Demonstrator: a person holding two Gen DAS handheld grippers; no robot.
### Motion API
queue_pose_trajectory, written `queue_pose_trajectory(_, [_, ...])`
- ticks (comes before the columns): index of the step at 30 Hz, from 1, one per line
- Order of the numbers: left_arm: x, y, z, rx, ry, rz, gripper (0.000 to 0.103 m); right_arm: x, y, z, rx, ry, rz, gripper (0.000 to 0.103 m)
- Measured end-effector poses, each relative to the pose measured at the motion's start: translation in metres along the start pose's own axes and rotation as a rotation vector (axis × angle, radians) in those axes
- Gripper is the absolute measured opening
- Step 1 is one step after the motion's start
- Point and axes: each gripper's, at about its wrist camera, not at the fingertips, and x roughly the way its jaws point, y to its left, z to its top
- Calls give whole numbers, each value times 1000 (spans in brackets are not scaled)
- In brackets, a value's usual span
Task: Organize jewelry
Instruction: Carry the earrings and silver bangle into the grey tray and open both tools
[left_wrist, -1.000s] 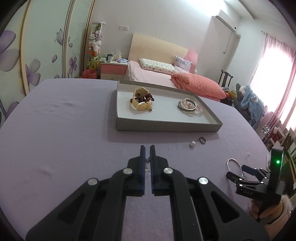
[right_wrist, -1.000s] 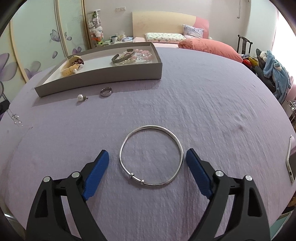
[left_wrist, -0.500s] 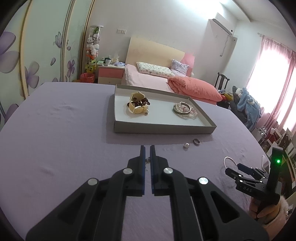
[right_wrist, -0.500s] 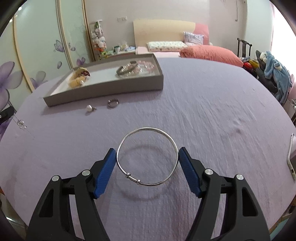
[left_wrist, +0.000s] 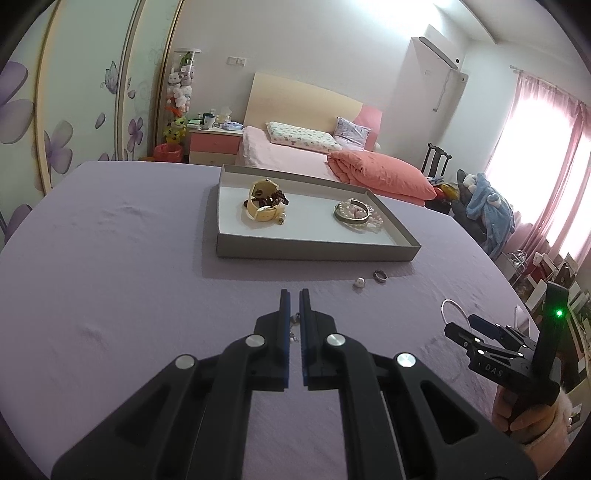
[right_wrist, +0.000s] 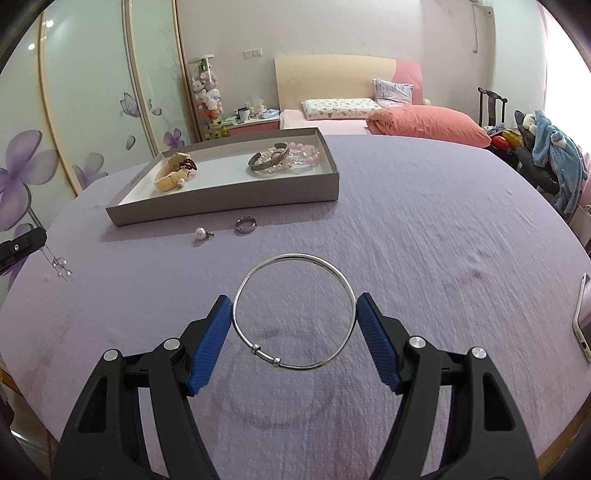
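My right gripper is shut on a thin silver bangle and holds it above the purple tablecloth, its shadow below. My left gripper is shut on a small dangling beaded earring, which also shows hanging in the right wrist view. A grey tray holds a cream watch with dark beads and a silver cuff with pink bead bracelets. A pearl pendant and a silver ring lie on the cloth just before the tray.
A phone lies at the table's right edge. Behind the round table stand a bed, a nightstand and a chair heaped with clothes.
My right gripper closed on the bangle and lifted it off the cloth. My left gripper rose with the earring held in it.
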Motion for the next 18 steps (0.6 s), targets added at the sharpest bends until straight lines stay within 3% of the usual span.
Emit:
queue_pose_trajectory(13, [-1, -3, 0, 1, -1, -8, 6, -2, -1, 2, 7, -10, 8, 69])
queue_pose_trajectory(18, [-8, -7, 11, 24, -39, -13, 6, -14, 0, 23, 6, -88, 19, 69])
